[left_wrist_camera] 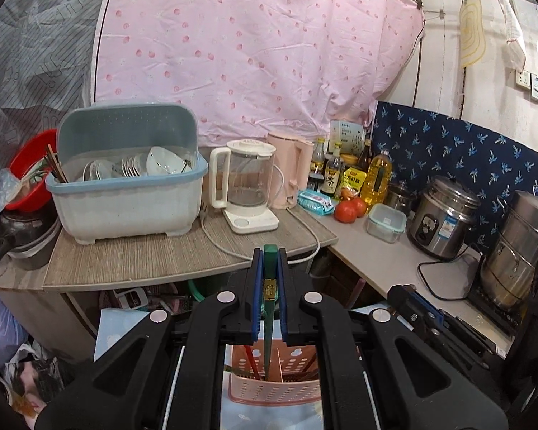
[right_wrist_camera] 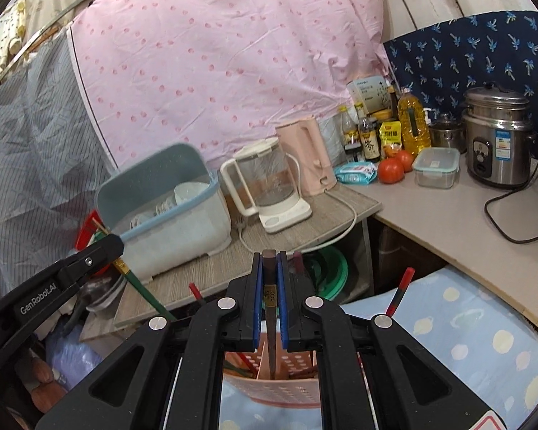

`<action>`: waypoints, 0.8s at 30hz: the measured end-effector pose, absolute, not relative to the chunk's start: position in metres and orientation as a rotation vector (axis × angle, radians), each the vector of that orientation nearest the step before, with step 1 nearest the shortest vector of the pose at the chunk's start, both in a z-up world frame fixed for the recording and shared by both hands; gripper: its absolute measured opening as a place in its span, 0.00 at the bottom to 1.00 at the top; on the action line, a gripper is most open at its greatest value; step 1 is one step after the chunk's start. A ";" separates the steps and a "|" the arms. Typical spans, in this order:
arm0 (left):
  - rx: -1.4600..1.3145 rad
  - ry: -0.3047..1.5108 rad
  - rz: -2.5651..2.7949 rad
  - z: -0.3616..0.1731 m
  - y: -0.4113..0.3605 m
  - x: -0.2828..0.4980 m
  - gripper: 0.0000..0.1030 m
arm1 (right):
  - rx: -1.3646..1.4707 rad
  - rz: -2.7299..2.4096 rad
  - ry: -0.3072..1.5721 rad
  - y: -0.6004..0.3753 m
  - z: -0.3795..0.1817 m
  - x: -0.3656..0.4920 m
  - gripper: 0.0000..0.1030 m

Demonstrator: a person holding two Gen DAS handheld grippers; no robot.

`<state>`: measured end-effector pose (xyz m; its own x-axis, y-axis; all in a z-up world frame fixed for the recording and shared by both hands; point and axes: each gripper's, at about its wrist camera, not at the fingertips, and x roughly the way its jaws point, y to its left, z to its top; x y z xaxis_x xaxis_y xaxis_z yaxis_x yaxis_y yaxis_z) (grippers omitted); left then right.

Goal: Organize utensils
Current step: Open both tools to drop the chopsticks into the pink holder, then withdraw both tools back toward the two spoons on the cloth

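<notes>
My left gripper (left_wrist_camera: 269, 268) is shut on a green chopstick (left_wrist_camera: 269, 308) whose lower end reaches into a pink perforated utensil holder (left_wrist_camera: 274, 390) below it. My right gripper (right_wrist_camera: 269, 272) is shut on a dark brown chopstick (right_wrist_camera: 270, 322) that also points down into the pink holder (right_wrist_camera: 272, 388). The holder has a divider and contains several red and brown chopsticks. In the right wrist view the left gripper (right_wrist_camera: 104, 247) shows at the left with the green chopstick (right_wrist_camera: 140, 286). Red chopsticks (right_wrist_camera: 400, 290) stick up beside the holder.
A blue-lidded dish drainer (left_wrist_camera: 125, 193) with bowls and plates, a glass kettle (left_wrist_camera: 245, 186), a pink kettle (left_wrist_camera: 292, 172), bottles, tomatoes (left_wrist_camera: 349, 209), a container and steel pots (left_wrist_camera: 443, 215) stand on the counter. The holder sits on a light blue patterned cloth (right_wrist_camera: 466, 340).
</notes>
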<state>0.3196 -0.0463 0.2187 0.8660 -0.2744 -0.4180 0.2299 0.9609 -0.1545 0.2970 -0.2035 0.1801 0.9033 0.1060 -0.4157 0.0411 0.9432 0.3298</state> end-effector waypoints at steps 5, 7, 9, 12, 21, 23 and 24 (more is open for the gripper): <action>-0.105 0.467 -0.241 0.211 -0.044 0.314 0.40 | 0.319 0.014 0.435 -0.202 0.177 0.282 0.36; -0.107 0.465 -0.236 0.209 -0.043 0.309 0.45 | 0.317 0.012 0.434 -0.203 0.178 0.275 0.36; -0.102 0.477 -0.242 0.207 -0.044 0.303 0.45 | 0.327 0.019 0.437 -0.203 0.177 0.266 0.36; -0.079 0.492 -0.246 0.203 -0.046 0.290 0.45 | 0.324 0.024 0.443 -0.201 0.174 0.250 0.36; -0.060 0.640 -0.317 0.164 -0.048 0.244 0.52 | 0.320 0.010 0.497 -0.192 0.143 0.185 0.38; -0.048 0.678 -0.326 0.148 -0.050 0.230 0.52 | 0.317 0.005 0.523 -0.190 0.129 0.170 0.38; -0.043 0.694 -0.326 0.141 -0.051 0.224 0.52 | 0.318 0.002 0.536 -0.189 0.122 0.164 0.38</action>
<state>0.2245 -0.0513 0.1407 0.7202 -0.3087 -0.6213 0.2805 0.9486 -0.1462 0.1640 -0.1890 0.1222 0.8607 0.0848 -0.5020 0.0801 0.9512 0.2980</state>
